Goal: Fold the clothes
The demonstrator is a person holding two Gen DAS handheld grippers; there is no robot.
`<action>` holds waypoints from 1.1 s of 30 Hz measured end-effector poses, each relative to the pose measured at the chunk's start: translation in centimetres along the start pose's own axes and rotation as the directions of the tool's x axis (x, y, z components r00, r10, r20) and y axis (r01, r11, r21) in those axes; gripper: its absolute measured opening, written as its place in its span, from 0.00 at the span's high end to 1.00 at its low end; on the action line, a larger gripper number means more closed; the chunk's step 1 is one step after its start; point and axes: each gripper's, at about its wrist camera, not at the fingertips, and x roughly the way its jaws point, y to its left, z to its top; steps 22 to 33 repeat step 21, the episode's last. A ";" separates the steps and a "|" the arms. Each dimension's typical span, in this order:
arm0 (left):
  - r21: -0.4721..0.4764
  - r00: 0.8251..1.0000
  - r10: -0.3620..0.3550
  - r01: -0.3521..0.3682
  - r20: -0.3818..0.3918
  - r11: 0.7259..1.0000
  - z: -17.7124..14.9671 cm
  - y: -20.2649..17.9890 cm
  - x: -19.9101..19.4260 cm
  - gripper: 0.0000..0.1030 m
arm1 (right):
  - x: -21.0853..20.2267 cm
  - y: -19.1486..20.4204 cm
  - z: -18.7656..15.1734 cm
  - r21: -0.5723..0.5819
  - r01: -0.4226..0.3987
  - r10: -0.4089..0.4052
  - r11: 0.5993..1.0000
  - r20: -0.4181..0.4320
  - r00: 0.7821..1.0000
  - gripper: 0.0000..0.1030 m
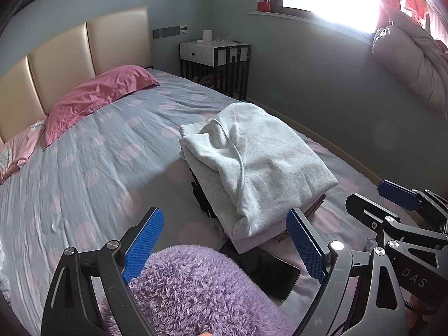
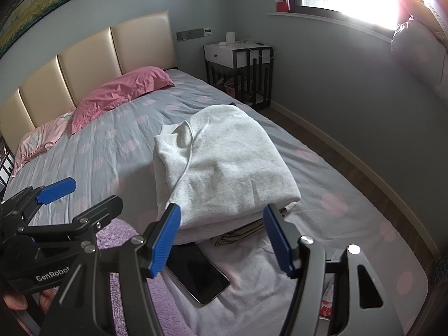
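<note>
The folded light-grey fleece sweatshirt (image 1: 260, 165) lies on top of a small stack of darker clothes on the grey bed with pink dots (image 1: 92, 162), while the left tool (image 1: 224, 240) and the right tool (image 2: 221, 238) both hang just before it with jaws wide apart and nothing between them. I think the main danger is the black smartphone (image 2: 198, 274) lying just beside the stack near the fluffy purple garment (image 1: 190, 288): a tool going down for that garment could push or pinch the phone. The loose white drawstring (image 1: 238, 154) could also catch and spoil the fold.
</note>
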 end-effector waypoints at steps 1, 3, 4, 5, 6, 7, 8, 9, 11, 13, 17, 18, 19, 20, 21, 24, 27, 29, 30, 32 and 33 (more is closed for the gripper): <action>0.000 1.000 0.001 -0.001 0.000 1.000 0.0 0.0 0.0 0.12 | 0.0 0.0 0.0 0.000 0.000 0.000 1.000 0.000 1.000 0.41; -0.001 1.000 0.001 -0.001 -0.001 1.000 0.0 0.0 0.1 0.12 | 0.0 0.0 0.0 0.000 0.000 0.000 1.000 0.000 1.000 0.41; -0.001 1.000 0.001 -0.001 -0.002 1.000 0.0 0.0 0.1 0.12 | 0.0 0.0 0.0 0.000 0.000 0.000 1.000 0.000 1.000 0.41; -0.002 1.000 0.000 0.000 -0.003 1.000 0.1 0.0 0.1 0.12 | 0.0 0.0 0.0 0.000 0.000 0.000 1.000 0.000 1.000 0.41; -0.002 1.000 0.000 0.000 -0.003 1.000 0.1 0.0 0.1 0.12 | 0.0 0.0 0.0 0.000 0.000 0.000 1.000 0.000 1.000 0.41; -0.002 1.000 0.000 0.000 -0.002 1.000 0.1 0.0 0.1 0.12 | -0.1 0.0 0.0 0.000 0.000 0.000 1.000 -0.001 1.000 0.41; -0.002 1.000 0.000 0.000 -0.002 1.000 0.1 0.0 0.1 0.12 | -0.1 0.0 0.0 0.000 0.000 0.000 1.000 0.000 1.000 0.41; -0.002 1.000 0.001 -0.001 -0.003 1.000 0.2 0.0 0.1 0.12 | -0.1 0.0 0.0 0.000 0.001 -0.001 1.000 0.001 1.000 0.41; -0.003 1.000 0.001 -0.001 -0.005 1.000 0.2 0.0 0.1 0.12 | -0.1 0.0 0.0 0.000 0.001 -0.001 1.000 0.000 1.000 0.41; -0.003 1.000 0.000 0.000 -0.007 1.000 0.2 0.0 0.1 0.12 | 0.0 0.0 0.0 0.000 0.001 -0.001 1.000 -0.002 1.000 0.41; 0.000 1.000 -0.002 0.002 -0.008 1.000 0.1 0.0 0.1 0.12 | 0.1 0.0 0.0 0.001 0.001 -0.001 1.000 -0.004 1.000 0.41; 0.000 1.000 -0.004 0.004 -0.007 1.000 0.1 0.1 0.1 0.12 | 0.1 0.0 -0.1 0.001 0.000 0.000 1.000 -0.004 1.000 0.41; 0.000 1.000 -0.005 0.005 -0.006 1.000 0.0 0.1 0.1 0.12 | 0.1 -0.1 -0.1 0.001 0.001 -0.001 1.000 -0.005 1.000 0.41; -0.002 1.000 -0.010 0.010 -0.004 1.000 0.0 0.1 0.0 0.12 | 0.1 -0.1 -0.1 0.001 0.001 -0.001 1.000 -0.005 1.000 0.41; -0.005 1.000 -0.015 0.015 0.000 1.000 -0.1 0.2 0.0 0.12 | 0.1 -0.1 -0.1 0.001 0.002 -0.002 1.000 -0.005 1.000 0.41; -0.005 1.000 -0.015 0.015 0.000 1.000 -0.1 0.2 0.0 0.12 | 0.1 -0.1 -0.1 0.001 0.002 -0.002 1.000 -0.005 1.000 0.41; -0.005 1.000 -0.015 0.015 0.000 1.000 -0.1 0.2 0.0 0.12 | 0.1 -0.1 -0.1 0.001 0.002 -0.002 1.000 -0.005 1.000 0.41; -0.005 1.000 -0.015 0.015 0.000 1.000 -0.1 0.2 0.0 0.12 | 0.1 -0.1 -0.1 0.001 0.002 -0.002 1.000 -0.005 1.000 0.41; -0.005 1.000 -0.015 0.015 0.000 1.000 -0.1 0.2 0.0 0.12 | 0.1 -0.1 -0.1 0.001 0.002 -0.002 1.000 -0.005 1.000 0.41; -0.005 1.000 -0.015 0.015 0.000 1.000 -0.1 0.2 0.0 0.12 | 0.1 -0.1 -0.1 0.001 0.002 -0.002 1.000 -0.005 1.000 0.41; -0.005 1.000 -0.015 0.015 0.000 1.000 -0.1 0.2 0.0 0.12 | 0.1 -0.1 -0.1 0.001 0.002 -0.002 1.000 -0.005 1.000 0.41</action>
